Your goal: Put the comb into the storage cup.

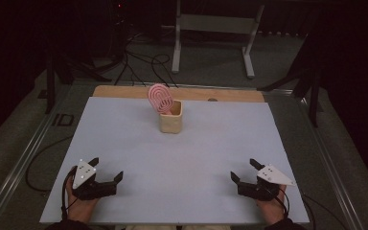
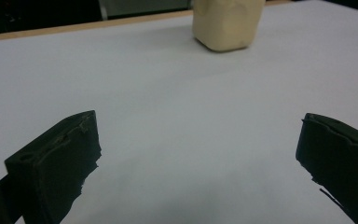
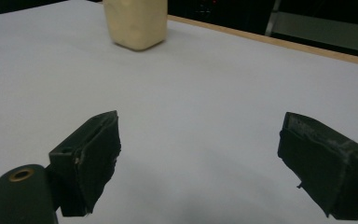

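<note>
A cream square cup [image 1: 171, 118] stands at the far middle of the white table [image 1: 124, 143]. A pink spiral-patterned disc [image 1: 160, 98] rests in it, leaning out to the left. My left gripper [image 1: 107, 169] sits near the front left edge, open, nothing between its jaws. My right gripper [image 1: 245, 169] sits near the front right edge, open and empty too. The cup [image 2: 227, 23] stands far ahead of my left gripper [image 2: 198, 154] in its own view. In the right gripper view the cup [image 3: 135, 22] is far ahead of my right gripper [image 3: 200, 158].
A wooden strip [image 1: 191, 94] runs along the table's far edge. Beyond it are a metal stand [image 1: 214, 33] and cables [image 1: 143, 67] on the floor. Dark stand legs [image 1: 311, 86] flank the table at right and left.
</note>
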`<control>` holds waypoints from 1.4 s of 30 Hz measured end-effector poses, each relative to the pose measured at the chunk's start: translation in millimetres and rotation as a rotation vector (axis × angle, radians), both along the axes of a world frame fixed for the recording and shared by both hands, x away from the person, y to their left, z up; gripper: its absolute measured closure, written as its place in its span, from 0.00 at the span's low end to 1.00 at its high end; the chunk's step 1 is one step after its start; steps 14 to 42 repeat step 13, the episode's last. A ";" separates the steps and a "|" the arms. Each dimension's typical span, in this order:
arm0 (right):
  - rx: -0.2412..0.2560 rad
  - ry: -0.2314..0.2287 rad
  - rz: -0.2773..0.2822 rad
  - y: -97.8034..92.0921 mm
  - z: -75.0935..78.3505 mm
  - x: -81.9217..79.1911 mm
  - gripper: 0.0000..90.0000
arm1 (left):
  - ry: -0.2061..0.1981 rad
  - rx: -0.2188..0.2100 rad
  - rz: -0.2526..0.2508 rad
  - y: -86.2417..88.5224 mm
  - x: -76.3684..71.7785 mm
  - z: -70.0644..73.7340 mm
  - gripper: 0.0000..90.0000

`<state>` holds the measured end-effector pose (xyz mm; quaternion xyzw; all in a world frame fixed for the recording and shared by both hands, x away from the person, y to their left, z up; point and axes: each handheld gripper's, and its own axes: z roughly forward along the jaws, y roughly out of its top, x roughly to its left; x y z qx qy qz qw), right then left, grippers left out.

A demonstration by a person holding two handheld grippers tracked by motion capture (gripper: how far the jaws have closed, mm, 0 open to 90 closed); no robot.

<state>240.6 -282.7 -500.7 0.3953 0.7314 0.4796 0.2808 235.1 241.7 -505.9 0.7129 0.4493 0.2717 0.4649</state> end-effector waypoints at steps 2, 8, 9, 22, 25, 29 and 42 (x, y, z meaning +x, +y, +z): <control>0.000 -0.003 -0.007 -2.0 0.4 0.2 0.14 | -0.004 -0.008 0.009 2.0 -0.1 0.4 0.00; 0.004 -0.001 -0.012 -2.4 0.5 0.1 0.14 | -0.007 -0.011 0.009 2.1 0.1 0.2 0.00; 0.004 -0.001 -0.012 -2.2 0.4 0.1 0.14 | -0.008 -0.009 0.006 1.9 0.1 0.1 0.00; 0.006 -0.002 -0.014 -2.8 0.3 0.5 0.14 | -0.010 -0.012 -0.007 0.8 0.3 -0.4 0.00; 0.006 -0.002 -0.014 -2.8 0.3 0.5 0.14 | -0.010 -0.012 -0.007 0.8 0.3 -0.4 0.00; 0.006 -0.002 -0.014 -2.8 0.3 0.5 0.14 | -0.010 -0.012 -0.007 0.8 0.3 -0.4 0.00; 0.006 -0.002 -0.014 -2.8 0.3 0.5 0.14 | -0.010 -0.012 -0.007 0.8 0.3 -0.4 0.00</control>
